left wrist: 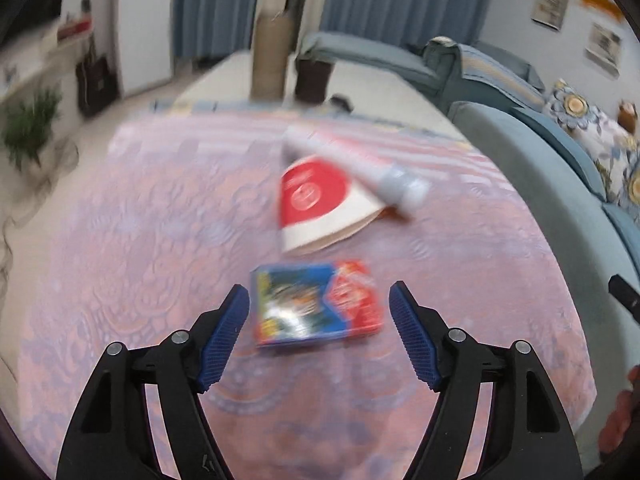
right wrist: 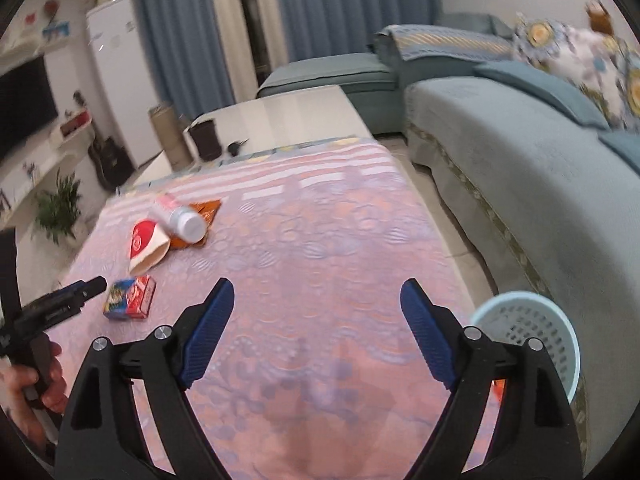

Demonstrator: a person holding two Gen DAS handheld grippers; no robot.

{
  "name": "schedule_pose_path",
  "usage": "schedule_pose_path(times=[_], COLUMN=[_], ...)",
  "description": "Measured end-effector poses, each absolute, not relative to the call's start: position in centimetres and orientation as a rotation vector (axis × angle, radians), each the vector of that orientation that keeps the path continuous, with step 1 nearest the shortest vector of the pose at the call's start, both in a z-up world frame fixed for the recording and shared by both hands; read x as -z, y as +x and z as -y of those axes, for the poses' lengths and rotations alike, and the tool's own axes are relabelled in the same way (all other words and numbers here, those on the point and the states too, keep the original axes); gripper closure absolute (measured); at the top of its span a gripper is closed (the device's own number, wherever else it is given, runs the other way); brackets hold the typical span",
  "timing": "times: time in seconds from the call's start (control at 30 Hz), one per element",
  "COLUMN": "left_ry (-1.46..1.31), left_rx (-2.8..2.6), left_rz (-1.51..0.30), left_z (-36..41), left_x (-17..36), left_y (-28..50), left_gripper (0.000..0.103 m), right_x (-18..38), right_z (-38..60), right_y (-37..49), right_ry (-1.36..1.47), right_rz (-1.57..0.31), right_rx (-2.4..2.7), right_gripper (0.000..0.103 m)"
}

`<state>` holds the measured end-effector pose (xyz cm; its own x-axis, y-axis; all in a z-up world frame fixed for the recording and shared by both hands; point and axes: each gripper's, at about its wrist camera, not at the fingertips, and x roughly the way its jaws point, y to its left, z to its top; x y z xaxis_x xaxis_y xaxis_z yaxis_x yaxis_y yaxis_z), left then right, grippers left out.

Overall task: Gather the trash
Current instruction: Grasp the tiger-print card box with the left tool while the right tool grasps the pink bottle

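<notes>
A small blue and red box (left wrist: 316,307) lies on the pink patterned tablecloth (left wrist: 140,240), just ahead of and between the tips of my open left gripper (left wrist: 319,300). Beyond it lie a flattened red and white paper cup (left wrist: 320,204) and a white bottle (left wrist: 360,168) on its side. In the right wrist view the box (right wrist: 130,298), the cup (right wrist: 146,246), the bottle (right wrist: 180,216) and an orange wrapper (right wrist: 206,210) lie at the left. My right gripper (right wrist: 317,296) is open and empty over the cloth. A light blue basket (right wrist: 532,336) stands at the table's right edge.
A grey-blue sofa (right wrist: 520,152) runs along the right side. At the table's far end stand a tan cylinder (left wrist: 270,56) and a dark cup (left wrist: 314,78). The left gripper (right wrist: 56,306) and the hand holding it show at the left of the right wrist view.
</notes>
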<state>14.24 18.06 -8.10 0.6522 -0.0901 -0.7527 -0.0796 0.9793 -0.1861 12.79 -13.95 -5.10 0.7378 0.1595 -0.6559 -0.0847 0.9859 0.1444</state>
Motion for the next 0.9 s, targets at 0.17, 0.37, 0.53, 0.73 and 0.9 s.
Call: schedule_pose_path(times=[0.17,0.37,0.53,0.73,0.9], left_ry=[-0.283,-0.265,-0.264,-0.184,-0.126], left_rx=[0.077,0.18,0.408,0.429,0.307], left_rz=[-0.927,-0.919,-0.932,-0.871,-0.878], left_z=[-20.0,-18.1,-13.8,-11.9,-13.9], left_x=[10.7,11.9,11.8,9.4,8.9], left_y=[15.1,14.6,12.7,12.3,15.0], left_gripper=[0.033,0.035,0.039,0.039,0.03], right_x=[7.3,8.8,9.3,8.6,7.1], right_z=[10.4,10.3,11.1,9.9,6.6], right_y=[12.4,12.3,12.8,14.0,18.3], right_ry=[0.019,0.006,0.039,0.02,0.01], right_rz=[-0.742,-0.765,-0.785,-0.799,-0.794], right_rx=[-0.183,-0.18,-0.165,-0.253,-0.401], right_gripper=[0.022,0.022,0.022,0.022,0.022])
